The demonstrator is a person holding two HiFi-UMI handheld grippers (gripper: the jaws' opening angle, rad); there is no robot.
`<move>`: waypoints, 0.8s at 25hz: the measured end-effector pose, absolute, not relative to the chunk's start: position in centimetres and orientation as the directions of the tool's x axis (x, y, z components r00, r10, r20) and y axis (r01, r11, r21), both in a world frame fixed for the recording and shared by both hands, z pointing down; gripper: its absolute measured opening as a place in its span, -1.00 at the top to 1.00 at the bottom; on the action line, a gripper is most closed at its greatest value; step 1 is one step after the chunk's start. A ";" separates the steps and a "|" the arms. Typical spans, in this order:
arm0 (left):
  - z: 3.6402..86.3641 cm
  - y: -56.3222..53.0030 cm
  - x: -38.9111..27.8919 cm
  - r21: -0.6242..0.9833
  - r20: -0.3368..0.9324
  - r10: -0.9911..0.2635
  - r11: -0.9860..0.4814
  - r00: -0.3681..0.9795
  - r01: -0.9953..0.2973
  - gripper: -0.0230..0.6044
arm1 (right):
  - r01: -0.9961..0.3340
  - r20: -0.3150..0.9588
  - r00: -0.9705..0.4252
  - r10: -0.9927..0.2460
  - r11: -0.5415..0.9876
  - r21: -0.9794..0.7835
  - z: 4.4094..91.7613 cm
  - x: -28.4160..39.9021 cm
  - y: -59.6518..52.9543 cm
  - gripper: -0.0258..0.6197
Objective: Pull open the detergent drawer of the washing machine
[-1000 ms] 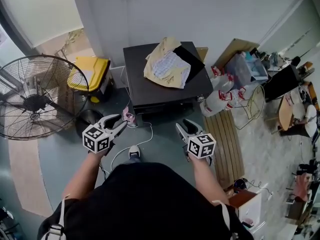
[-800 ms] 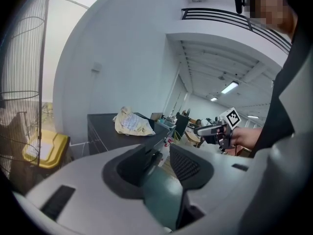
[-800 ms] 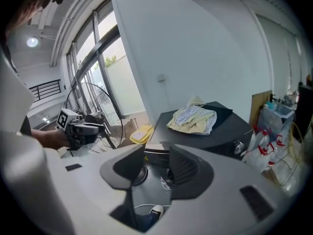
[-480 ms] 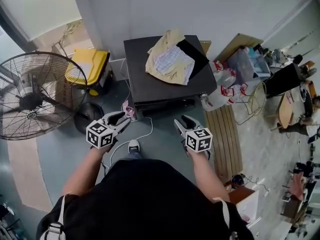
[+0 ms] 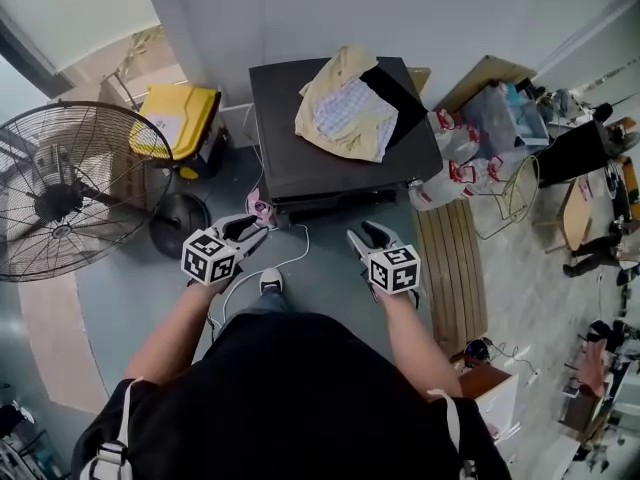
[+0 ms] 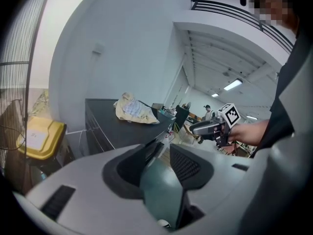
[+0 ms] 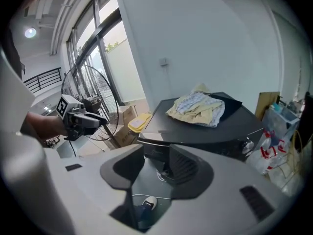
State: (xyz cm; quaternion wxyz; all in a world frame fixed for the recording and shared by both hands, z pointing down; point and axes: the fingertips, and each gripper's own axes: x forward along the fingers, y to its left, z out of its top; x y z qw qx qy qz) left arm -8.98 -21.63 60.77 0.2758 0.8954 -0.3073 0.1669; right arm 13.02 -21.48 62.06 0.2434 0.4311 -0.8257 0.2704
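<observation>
Past right tongs (image 7: 157, 156), knob (image 7: 248, 144) on washing machine (image 7: 195, 131)

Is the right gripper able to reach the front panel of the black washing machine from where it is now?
Probably yes. The right gripper, jaws apart and empty, points toward the front panel of the black washing machine, and only grey-green floor shows between them.

1. I hold my left gripper (image 5: 250, 231) low in front of me, its jaws apart with nothing between them.
2. My right gripper (image 5: 366, 238) is about level with it, jaws also apart and empty.
3. Both point forward, well apart from each other.
4. My left forearm (image 5: 172, 328) and right forearm (image 5: 408, 326) reach forward and down, bare below the sleeves.
</observation>
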 end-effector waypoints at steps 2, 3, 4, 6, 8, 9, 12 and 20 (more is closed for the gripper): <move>61.7 -22.1 -9.0 0.395 0.479 -0.452 -0.655 0.752 -0.645 0.41 | -0.846 0.642 -0.504 -0.578 0.480 -0.233 62.7 13.1 -22.0 0.40; 62.1 -22.3 -9.0 0.395 0.485 -0.448 -0.654 0.751 -0.645 0.41 | -0.846 0.644 -0.503 -0.576 0.480 -0.232 63.0 13.2 -22.2 0.41; 62.4 -22.4 -8.9 0.394 0.491 -0.442 -0.655 0.750 -0.645 0.41 | -0.847 0.647 -0.502 -0.574 0.480 -0.231 63.3 13.2 -22.4 0.41; 63.2 -22.6 -8.7 0.392 0.505 -0.430 -0.659 0.749 -0.642 0.41 | -0.848 0.652 -0.499 -0.571 0.478 -0.231 64.0 13.3 -22.7 0.41; 63.8 -22.8 -8.5 0.396 0.512 -0.420 -0.659 0.749 -0.640 0.41 | -0.850 0.655 -0.498 -0.568 0.470 -0.239 64.8 13.5 -23.1 0.43; 64.1 -22.9 -8.5 0.400 0.514 -0.416 -0.657 0.750 -0.639 0.41 | -0.851 0.656 -0.499 -0.566 0.465 -0.246 65.2 13.5 -23.3 0.44; 65.0 -23.0 -8.4 0.411 0.523 -0.401 -0.655 0.752 -0.634 0.41 | -0.854 0.667 -0.497 -0.556 0.451 -0.260 66.9 13.6 -23.7 0.44; 68.3 -23.9 -8.4 0.404 0.563 -0.365 -0.661 0.741 -0.632 0.41 | -0.870 0.703 -0.462 -0.541 0.431 -0.239 70.3 13.9 -24.7 0.44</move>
